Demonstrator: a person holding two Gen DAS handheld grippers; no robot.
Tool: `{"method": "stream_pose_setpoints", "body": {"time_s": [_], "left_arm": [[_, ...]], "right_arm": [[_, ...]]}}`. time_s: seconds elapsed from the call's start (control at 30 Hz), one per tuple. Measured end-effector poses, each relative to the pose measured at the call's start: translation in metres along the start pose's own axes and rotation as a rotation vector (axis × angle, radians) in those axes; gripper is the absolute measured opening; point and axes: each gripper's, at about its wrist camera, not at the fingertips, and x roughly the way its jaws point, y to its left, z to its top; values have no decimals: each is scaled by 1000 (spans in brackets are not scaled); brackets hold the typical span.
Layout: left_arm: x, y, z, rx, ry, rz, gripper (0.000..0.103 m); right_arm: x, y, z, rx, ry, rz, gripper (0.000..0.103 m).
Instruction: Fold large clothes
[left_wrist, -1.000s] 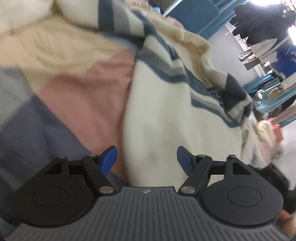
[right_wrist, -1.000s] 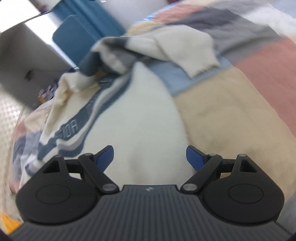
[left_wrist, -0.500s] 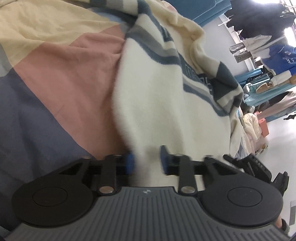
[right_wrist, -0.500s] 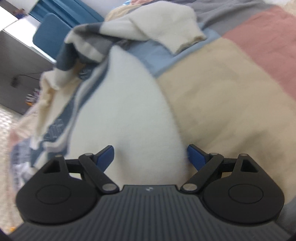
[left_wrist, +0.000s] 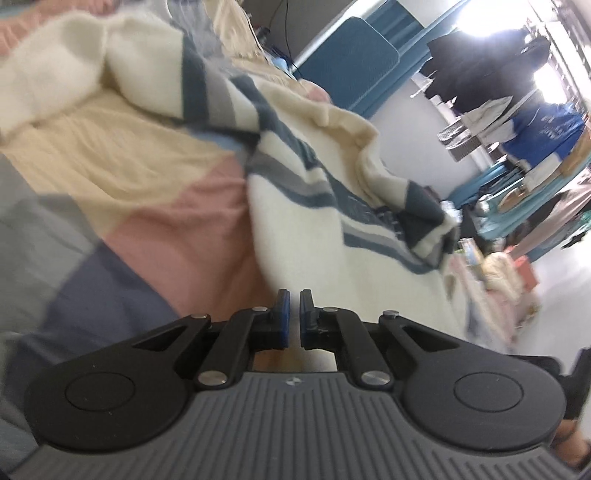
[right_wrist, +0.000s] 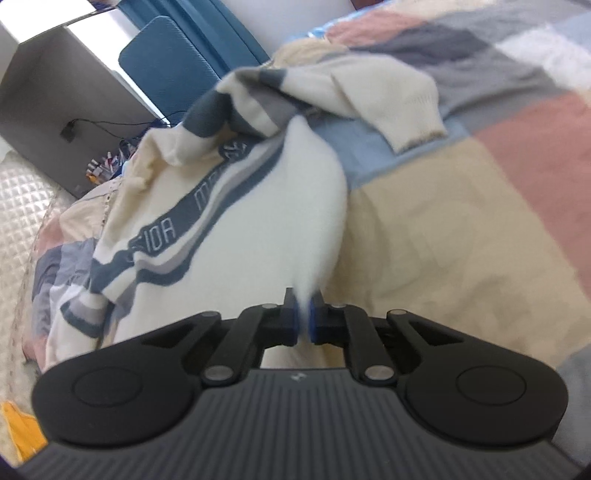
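The right gripper has just closed its jaws on the near white hem of the sweater, a pinch of knit showing between the blue pads; the left gripper has likewise just closed at the hem's other corner, though its pads look almost together, so cloth between them is hard to confirm. The cream sweater with blue-grey stripes lies crumpled on the patchwork bedspread, sleeves bunched at the far end. This looks like the grasp before the fold — next, lift both corners evenly and carry the hem toward the collar
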Motion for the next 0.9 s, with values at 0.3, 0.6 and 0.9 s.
{"method": "stream_pose_setpoints", "body": {"time_s": [0.3, 0.6, 0.9], "left_arm": [[-11, -11, 2, 87, -17, 65, 27], [-26, -45, 3, 242, -92, 120, 67], [-32, -75, -3, 333, -97, 161, 97]], "right_arm": [[-22, 17, -8, -166, -62, -25, 12], [-38, 46, -20, -349, -209, 20, 77], [-28, 65, -27, -464, -229, 66, 77]]}}
